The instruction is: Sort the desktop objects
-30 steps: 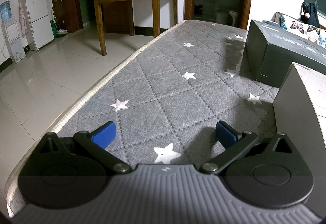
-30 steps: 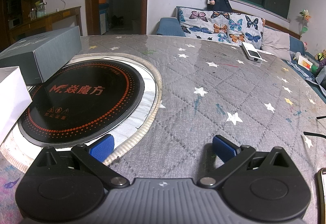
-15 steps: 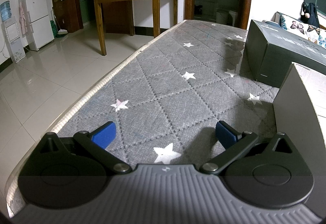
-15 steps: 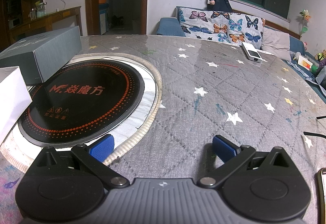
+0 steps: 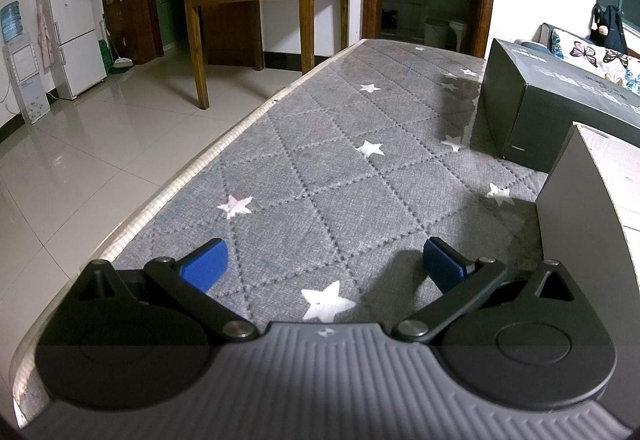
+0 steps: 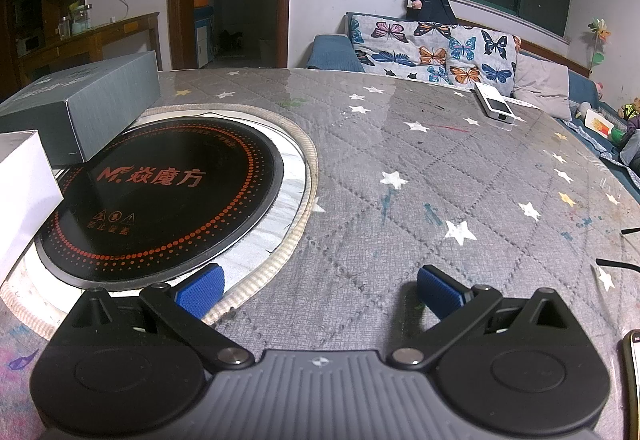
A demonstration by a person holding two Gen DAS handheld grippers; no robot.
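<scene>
I've got the dark grey box lying long-axis away up the surface, ahead-left of my right gripper and ahead-right of my left gripper. The white box sits nearer, hard by my left gripper. Both sets of jaws spread wide, holding nothing.

Left gripper level and low, jaws spread wide, nothing between the blue pads. Black linkage arms splayed outward from the ribbed grey body. Right gripper in the same pose: jaws wide apart, blue ridged pads bare, gripping nothing, pointed forward and slightly down. No hand or sleeve visible in either view.
</scene>
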